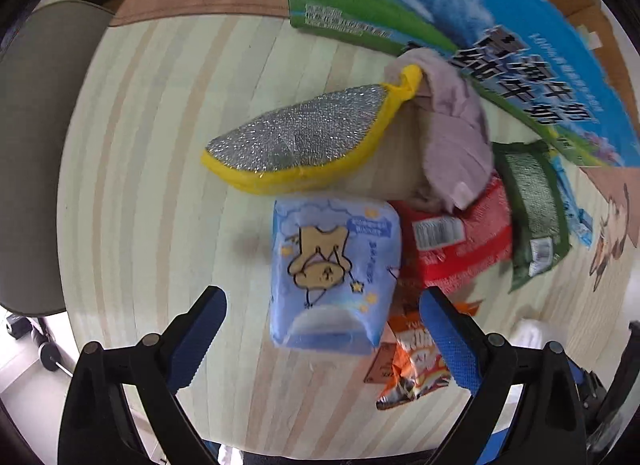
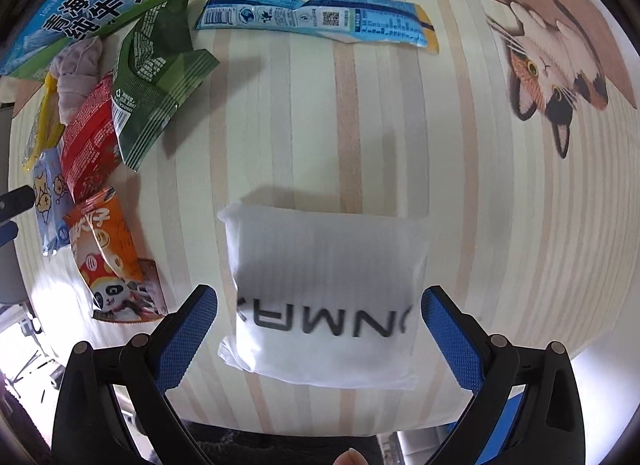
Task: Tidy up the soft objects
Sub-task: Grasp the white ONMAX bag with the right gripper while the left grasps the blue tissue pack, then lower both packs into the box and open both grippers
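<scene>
My left gripper hangs open, pointing down over a light blue tissue pack printed with a bear; its blue fingers stand on either side of the pack without touching it. Beyond the pack lie a yellow-edged silver scouring pad and a crumpled mauve cloth. My right gripper is open too. A white soft package with black letters lies flat on the table between its fingers, with a gap at each pad.
Red, green and orange snack packets lie beside the tissue pack. A large milk carton box stands behind them. A long blue wrapper and a cat picture are on the striped tablecloth. A grey chair back is at the left.
</scene>
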Demonstrator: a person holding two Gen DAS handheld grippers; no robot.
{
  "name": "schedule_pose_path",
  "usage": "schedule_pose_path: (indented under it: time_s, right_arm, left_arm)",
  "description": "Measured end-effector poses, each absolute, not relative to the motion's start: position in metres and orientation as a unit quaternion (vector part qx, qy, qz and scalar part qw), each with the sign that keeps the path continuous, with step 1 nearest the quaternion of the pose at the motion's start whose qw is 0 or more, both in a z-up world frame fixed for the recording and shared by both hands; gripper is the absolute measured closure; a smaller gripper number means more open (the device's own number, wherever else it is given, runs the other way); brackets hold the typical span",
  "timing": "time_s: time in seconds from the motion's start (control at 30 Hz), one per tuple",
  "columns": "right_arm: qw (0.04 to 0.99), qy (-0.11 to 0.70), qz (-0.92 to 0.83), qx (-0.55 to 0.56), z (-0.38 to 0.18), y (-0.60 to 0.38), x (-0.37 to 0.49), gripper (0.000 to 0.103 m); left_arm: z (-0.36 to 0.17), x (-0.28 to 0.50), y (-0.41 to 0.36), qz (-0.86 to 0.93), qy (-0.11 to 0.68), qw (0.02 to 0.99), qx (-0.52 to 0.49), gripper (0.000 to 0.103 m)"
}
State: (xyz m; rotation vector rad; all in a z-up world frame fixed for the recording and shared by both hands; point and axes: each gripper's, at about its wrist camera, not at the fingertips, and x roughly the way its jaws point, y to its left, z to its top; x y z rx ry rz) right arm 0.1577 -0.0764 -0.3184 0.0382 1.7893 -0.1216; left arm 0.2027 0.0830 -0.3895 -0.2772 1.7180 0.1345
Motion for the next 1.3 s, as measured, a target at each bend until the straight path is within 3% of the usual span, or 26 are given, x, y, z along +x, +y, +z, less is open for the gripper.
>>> schedule_pose_path:
  time_s: [0.3,0.4,0.5,0.6,0.67,0.73,0.87,1.13,1.3]
  right_arm:
    - [0.611,0.790,-0.059,0.004,-0.366,-0.064,0.163,0.000]
    - [0.599,0.799,-0.061,0.004,-0.378,-0.069,0.162,0.000]
    - [0.588,0.806,-0.067,0.013,-0.392,-0.069,0.159,0.000]
    - [0.583,0.807,-0.087,0.032,-0.403,-0.072,0.155,0.000]
    - [0.582,0.806,-0.091,0.045,-0.407,-0.074,0.151,0.003]
    - [0.584,0.805,-0.084,0.065,-0.409,-0.074,0.148,0.016]
    - [0.602,0.794,-0.077,0.047,-0.395,-0.076,0.145,0.026]
    - [0.643,0.763,-0.017,0.065,-0.347,-0.054,0.141,0.028]
    - [0.679,0.729,0.045,0.075,-0.284,-0.041,0.170,0.028]
  left_arm:
    - [-0.433,0.213,0.079,0.061,0.792,0.604,-0.068,0.004]
    - [-0.432,0.208,0.084,0.057,0.787,0.609,-0.084,0.022]
    - [-0.421,0.207,0.088,0.057,0.778,0.620,-0.081,0.048]
    - [-0.410,0.204,0.091,0.052,0.773,0.628,-0.071,0.054]
    - [-0.400,0.197,0.094,0.056,0.770,0.632,-0.072,0.056]
    - [-0.392,0.191,0.100,0.062,0.764,0.638,-0.076,0.059]
    - [-0.372,0.158,0.112,0.070,0.753,0.648,-0.094,0.060]
    - [-0.284,0.110,0.114,0.074,0.721,0.681,-0.106,0.060]
    - [-0.199,0.146,0.084,0.033,0.680,0.725,-0.104,0.060]
